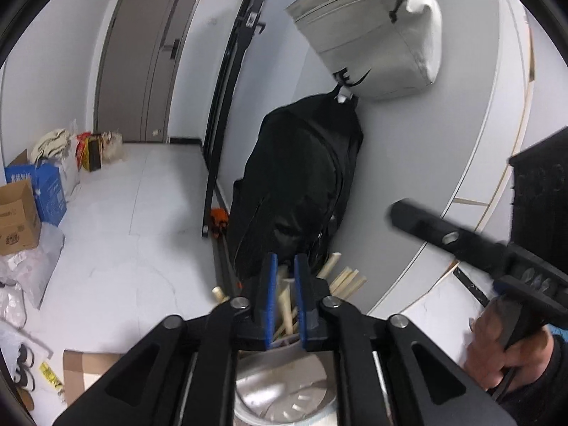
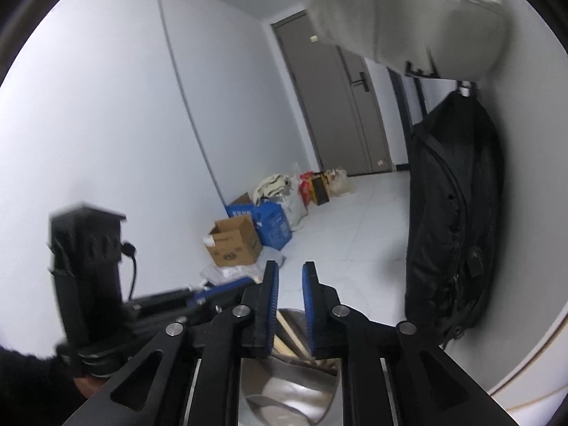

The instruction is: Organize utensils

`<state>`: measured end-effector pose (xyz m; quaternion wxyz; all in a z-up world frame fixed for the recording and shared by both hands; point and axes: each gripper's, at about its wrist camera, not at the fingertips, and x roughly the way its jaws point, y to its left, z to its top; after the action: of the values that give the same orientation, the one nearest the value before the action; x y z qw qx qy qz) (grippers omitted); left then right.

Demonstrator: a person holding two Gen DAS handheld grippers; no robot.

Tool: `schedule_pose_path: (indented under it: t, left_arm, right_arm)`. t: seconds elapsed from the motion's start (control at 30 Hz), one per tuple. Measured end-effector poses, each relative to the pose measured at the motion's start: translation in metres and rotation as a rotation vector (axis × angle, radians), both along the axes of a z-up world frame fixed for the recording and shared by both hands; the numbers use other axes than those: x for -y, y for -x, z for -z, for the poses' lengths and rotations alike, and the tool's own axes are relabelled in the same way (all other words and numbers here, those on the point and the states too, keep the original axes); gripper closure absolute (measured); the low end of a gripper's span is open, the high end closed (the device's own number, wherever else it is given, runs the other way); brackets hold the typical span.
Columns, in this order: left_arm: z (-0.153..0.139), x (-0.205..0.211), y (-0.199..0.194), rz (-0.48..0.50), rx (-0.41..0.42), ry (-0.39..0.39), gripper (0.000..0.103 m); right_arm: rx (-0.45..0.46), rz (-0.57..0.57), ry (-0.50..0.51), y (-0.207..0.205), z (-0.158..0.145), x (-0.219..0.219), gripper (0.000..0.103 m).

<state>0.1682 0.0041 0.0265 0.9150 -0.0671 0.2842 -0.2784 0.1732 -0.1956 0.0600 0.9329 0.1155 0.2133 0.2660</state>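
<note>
Left wrist view shows the left claw (image 1: 284, 266) slightly parted around pale chopsticks (image 1: 285, 301) without gripping, the right claw (image 2: 290, 277) empty, so steady sticks inside the metal holder (image 1: 284, 390).

A home entrance hall: a grey door (image 1: 142, 53), a black coat (image 1: 301, 184) hung on the wall, cardboard boxes (image 2: 234, 241) and bags (shopping, apparently) on tiled floor.
</note>
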Motion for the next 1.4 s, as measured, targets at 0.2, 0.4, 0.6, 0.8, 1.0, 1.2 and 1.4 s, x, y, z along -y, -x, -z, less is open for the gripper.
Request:
schedule_pose_path:
  t: [0.2, 0.4, 0.6, 0.8, 1.0, 1.2, 1.4]
  left_arm:
    - [-0.008, -0.005, 0.010, -0.021, -0.040, -0.021, 0.050]
    - [-0.021, -0.001, 0.045, -0.087, 0.008, -0.090, 0.041]
    - [-0.031, 0.003, 0.085, -0.214, 0.066, -0.107, 0.031]
    - [-0.035, 0.007, 0.113, -0.300, 0.088, -0.129, 0.023]
    - [-0.039, 0.004, 0.141, -0.350, 0.131, -0.133, 0.014]
    - [-0.037, 0.001, 0.159, -0.383, 0.187, -0.145, 0.005]
    - [-0.022, -0.001, 0.167, -0.400, 0.203, -0.152, 0.004]
  right_arm:
    - [-0.009, 0.039, -0.063, 0.025, -0.005, 0.021, 0.063]
    - [-0.017, 0.069, -0.045, 0.060, 0.002, 0.024, 0.048]
    - [-0.011, 0.091, -0.069, 0.092, 0.002, 0.027, 0.031]
    - [0.027, 0.090, -0.048, 0.121, 0.001, 0.020, 0.016]
    - [0.088, 0.096, -0.033, 0.154, -0.001, 0.020, 0.000]
    - [0.132, 0.106, -0.001, 0.173, 0.005, 0.016, 0.000]
    - [0.169, 0.137, 0.029, 0.188, 0.019, 0.010, 0.000]
